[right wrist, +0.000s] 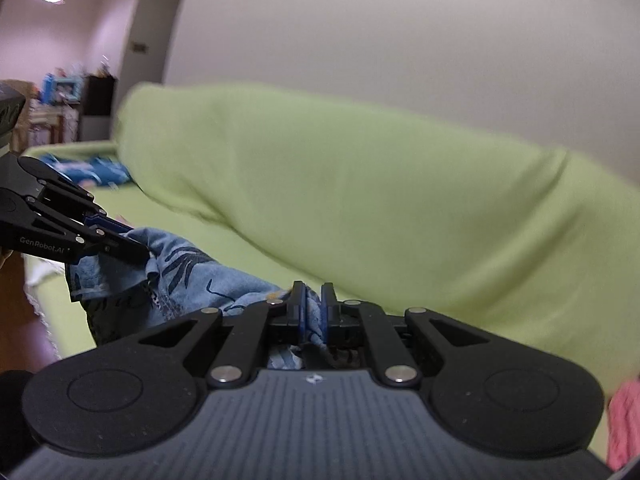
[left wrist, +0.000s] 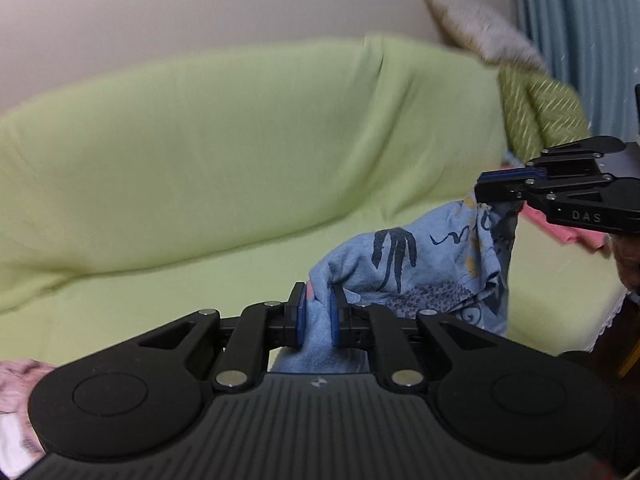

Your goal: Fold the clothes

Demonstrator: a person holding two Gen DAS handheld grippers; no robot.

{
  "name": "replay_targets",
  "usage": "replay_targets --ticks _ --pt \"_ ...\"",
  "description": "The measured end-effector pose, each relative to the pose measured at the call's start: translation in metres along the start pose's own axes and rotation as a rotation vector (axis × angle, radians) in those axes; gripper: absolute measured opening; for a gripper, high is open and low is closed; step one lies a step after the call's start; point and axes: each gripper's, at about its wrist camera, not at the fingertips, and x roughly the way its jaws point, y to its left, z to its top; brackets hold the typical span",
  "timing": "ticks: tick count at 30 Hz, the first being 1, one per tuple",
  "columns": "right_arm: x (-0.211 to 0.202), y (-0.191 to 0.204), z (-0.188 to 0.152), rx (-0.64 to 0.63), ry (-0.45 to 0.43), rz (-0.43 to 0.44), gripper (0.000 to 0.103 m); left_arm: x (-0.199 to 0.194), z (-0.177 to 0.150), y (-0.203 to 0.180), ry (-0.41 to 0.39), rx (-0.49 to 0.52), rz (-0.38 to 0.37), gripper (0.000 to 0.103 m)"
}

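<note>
Two tools (left wrist: 318,314) (right wrist: 313,312) clamped on blue garment (left wrist: 420,264)

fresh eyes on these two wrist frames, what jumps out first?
The blue patterned garment, held up and bunched between both tools just above the seat. The left hand-held gripper and the right hand-held gripper are each shut on an edge of it. Behind everything, the lime-green covered sofa fills both views.

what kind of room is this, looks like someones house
Most likely a home living room. A sofa under a green cover runs along a plain wall, cushions are piled at one end, and cluttered shelves stand under ceiling lights farther back.
</note>
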Motion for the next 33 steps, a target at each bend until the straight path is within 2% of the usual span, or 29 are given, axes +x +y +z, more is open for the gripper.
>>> replay_targets --ticks 4,7,8,9,10,11,12,15,17,19,21,23,26,28,33 --pt "0.071 -0.029 -0.027 0.070 0.094 -0.026 0.005 0.092 0.001 0.016 0.099 0.007 -0.002 0.012" --pt "0.120 -0.049 -0.047 0.116 0.151 -0.055 0.007 0.143 0.000 0.034 0.138 -0.051 -0.002 0.022" --pt "0.127 -0.054 -0.054 0.132 0.165 -0.074 0.011 0.150 -0.003 0.039 0.142 -0.066 0.003 0.025" --pt "0.134 -0.058 -0.062 0.149 0.178 -0.093 0.015 0.155 -0.007 0.043 0.143 -0.080 0.010 0.040" --pt "0.134 -0.060 -0.067 0.167 0.181 -0.092 0.026 0.160 -0.010 0.047 0.144 -0.094 0.017 0.046" --pt "0.132 -0.062 -0.072 0.184 0.183 -0.087 0.036 0.160 -0.015 0.051 0.141 -0.107 0.016 0.055" --pt "0.131 -0.064 -0.078 0.202 0.185 -0.083 0.037 0.156 -0.020 0.055 0.140 -0.120 0.018 0.061" --pt "0.106 -0.061 -0.102 0.245 0.218 -0.063 0.041 0.139 -0.040 0.064 0.150 -0.159 0.024 0.062" --pt "0.086 -0.058 -0.118 0.277 0.243 -0.042 0.053 0.123 -0.059 0.066 0.166 -0.187 0.012 0.063" --pt "0.063 -0.047 -0.133 0.302 0.268 -0.010 0.059 0.106 -0.075 0.067 0.182 -0.205 -0.007 0.063" --pt "0.046 -0.028 -0.146 0.300 0.288 0.036 0.060 0.080 -0.094 0.061 0.195 -0.188 -0.036 0.063" --pt "0.023 -0.003 -0.159 0.237 0.304 0.089 0.060 0.053 -0.113 0.042 0.197 -0.143 -0.096 0.063" --pt "-0.004 0.034 -0.169 0.082 0.318 0.161 0.060 0.023 -0.133 0.004 0.196 -0.003 -0.188 0.064" --pt "-0.014 0.056 -0.171 -0.018 0.335 0.193 0.059 0.020 -0.144 -0.021 0.223 0.067 -0.195 0.064" --pt "-0.021 0.115 -0.179 -0.265 0.326 0.293 0.062 0.021 -0.164 -0.038 0.268 0.052 -0.164 0.064"
